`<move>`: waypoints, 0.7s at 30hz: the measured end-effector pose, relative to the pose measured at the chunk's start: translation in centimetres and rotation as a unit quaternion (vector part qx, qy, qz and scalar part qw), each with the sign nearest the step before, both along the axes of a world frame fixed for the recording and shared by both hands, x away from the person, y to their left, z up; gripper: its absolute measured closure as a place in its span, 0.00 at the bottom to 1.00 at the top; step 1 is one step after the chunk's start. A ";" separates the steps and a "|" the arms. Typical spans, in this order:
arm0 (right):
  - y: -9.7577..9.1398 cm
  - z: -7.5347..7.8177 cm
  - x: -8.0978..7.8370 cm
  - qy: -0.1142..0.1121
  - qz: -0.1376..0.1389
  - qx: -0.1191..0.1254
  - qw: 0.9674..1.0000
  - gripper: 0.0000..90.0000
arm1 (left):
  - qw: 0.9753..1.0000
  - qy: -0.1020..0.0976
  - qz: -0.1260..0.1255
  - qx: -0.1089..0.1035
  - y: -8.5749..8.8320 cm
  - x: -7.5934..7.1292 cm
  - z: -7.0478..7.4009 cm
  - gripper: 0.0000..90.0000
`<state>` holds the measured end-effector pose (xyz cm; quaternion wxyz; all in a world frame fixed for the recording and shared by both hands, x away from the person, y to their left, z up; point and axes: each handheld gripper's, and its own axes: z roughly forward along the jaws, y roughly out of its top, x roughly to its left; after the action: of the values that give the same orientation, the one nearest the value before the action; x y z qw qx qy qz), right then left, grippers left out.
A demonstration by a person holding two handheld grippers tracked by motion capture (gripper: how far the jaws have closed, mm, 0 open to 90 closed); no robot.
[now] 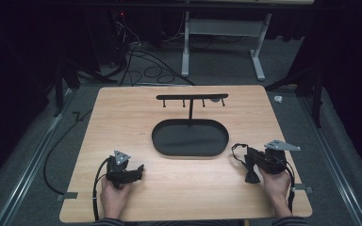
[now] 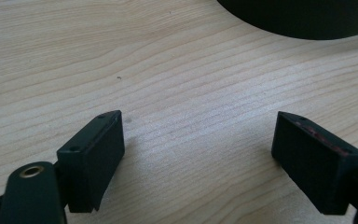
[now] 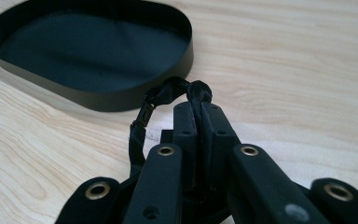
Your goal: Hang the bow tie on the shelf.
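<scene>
Currently: right gripper (image 3: 196, 100) clamped on thin black looped strap (image 3: 140, 123); lift clear, carry toward black hook stand (image 1: 191, 97) at eleven o'clock; left gripper (image 2: 198, 154) idle, jaws apart.

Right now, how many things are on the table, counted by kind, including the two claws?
Black oval tray: 1
Black hook stand rising from the tray: 1
Black knotted strap, clamped in the right claw: 1
Claws: 2, the left claw open, the right claw shut
Total: 5

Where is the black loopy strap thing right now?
The black strap is pinched in the shut right gripper, lifted just off the table's right side, beside the oval black tray; the high view shows its loop hanging toward the tray.
</scene>
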<state>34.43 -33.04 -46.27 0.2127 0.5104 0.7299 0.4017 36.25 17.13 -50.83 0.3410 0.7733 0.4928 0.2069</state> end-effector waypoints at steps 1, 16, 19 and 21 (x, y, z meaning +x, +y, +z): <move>0.1 0.2 0.0 -0.004 0.002 0.000 1.000 0.96 | 1.000 0.000 0.000 0.000 0.0 0.0 0.0 0.19; 1.3 3.0 -0.3 -0.039 0.022 0.000 0.999 0.96 | 1.000 0.000 0.000 0.000 0.0 0.0 0.0 0.19; 1.5 3.5 -0.3 -0.045 0.028 0.003 0.999 0.96 | 1.000 0.000 0.000 0.000 0.0 0.0 0.0 0.19; 1.7 3.9 -0.3 -0.048 0.031 0.006 0.998 0.96 | 1.000 0.000 0.000 0.000 0.0 0.0 0.0 0.19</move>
<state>34.12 -31.38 -42.39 0.2317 0.4688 0.7320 0.4367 36.25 17.13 -50.82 0.3409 0.7733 0.4929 0.2069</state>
